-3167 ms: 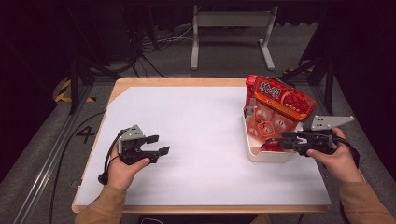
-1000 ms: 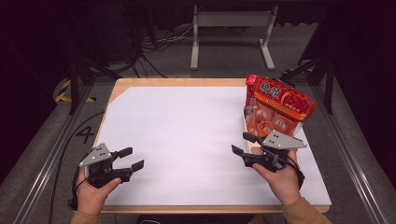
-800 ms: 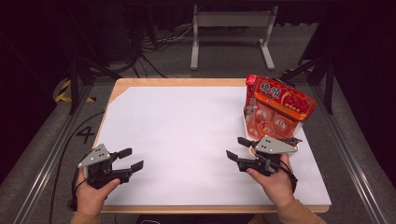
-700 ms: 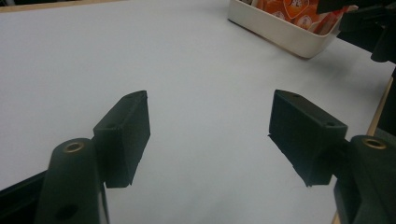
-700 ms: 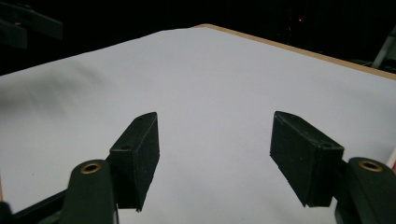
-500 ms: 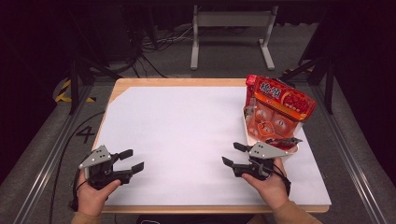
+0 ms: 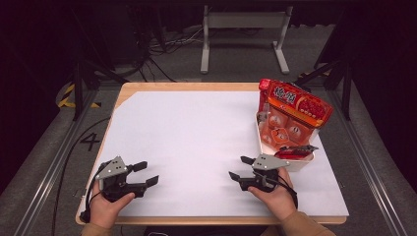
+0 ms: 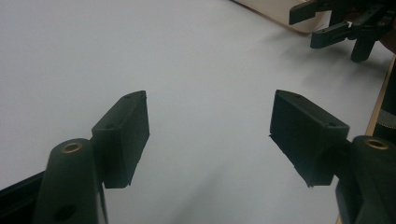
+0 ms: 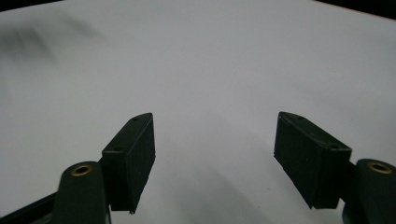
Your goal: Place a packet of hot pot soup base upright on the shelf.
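Red snack bag (image 7: 294, 107) leaning in tray (image 7: 301, 162), apparently upright

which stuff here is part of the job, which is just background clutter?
In the job:
- red printed snack bags, standing in the white rectangular tray
- right gripper, open, empty; its jaws have just been opening
- left gripper, open, empty

Lying about:
- white sheet covering the wooden table
- grey metal stand on the floor behind
- black floor cables

The white tray (image 7: 301, 163) lies just right of the right gripper (image 7: 239, 167), with the snack packet (image 7: 294, 110) standing in it, farther back. The left gripper (image 7: 146, 173) rests well apart, leftward across the table (image 7: 196, 132).
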Demonstrator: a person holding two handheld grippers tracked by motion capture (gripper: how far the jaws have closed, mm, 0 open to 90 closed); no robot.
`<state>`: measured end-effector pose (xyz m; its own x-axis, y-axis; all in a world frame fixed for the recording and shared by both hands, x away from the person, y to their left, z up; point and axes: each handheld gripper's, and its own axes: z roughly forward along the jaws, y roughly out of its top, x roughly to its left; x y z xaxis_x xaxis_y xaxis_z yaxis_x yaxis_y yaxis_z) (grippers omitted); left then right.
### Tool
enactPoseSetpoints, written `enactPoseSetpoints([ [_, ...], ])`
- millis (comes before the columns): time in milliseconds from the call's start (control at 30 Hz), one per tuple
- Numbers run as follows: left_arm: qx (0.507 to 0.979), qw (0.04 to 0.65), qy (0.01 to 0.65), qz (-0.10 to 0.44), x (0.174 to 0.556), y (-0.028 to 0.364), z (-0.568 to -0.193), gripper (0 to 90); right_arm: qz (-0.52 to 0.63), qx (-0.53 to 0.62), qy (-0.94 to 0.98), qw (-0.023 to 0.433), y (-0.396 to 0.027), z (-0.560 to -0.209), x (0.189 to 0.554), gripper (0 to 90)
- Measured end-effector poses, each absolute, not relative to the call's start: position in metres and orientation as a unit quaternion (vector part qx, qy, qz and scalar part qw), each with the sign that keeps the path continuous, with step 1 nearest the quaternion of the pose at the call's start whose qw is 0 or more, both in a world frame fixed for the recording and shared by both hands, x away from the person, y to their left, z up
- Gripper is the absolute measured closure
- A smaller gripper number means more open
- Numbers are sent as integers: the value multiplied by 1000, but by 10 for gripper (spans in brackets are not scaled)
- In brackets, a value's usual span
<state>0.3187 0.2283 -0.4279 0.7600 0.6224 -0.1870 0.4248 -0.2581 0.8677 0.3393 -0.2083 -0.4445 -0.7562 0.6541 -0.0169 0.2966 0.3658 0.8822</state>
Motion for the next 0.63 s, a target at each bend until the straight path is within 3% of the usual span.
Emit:
enactPoseSetpoints([
  [633, 788, 502, 343, 94, 324, 226, -437, 294, 456, 284, 824, 178, -203, -447, 341, 262],
])
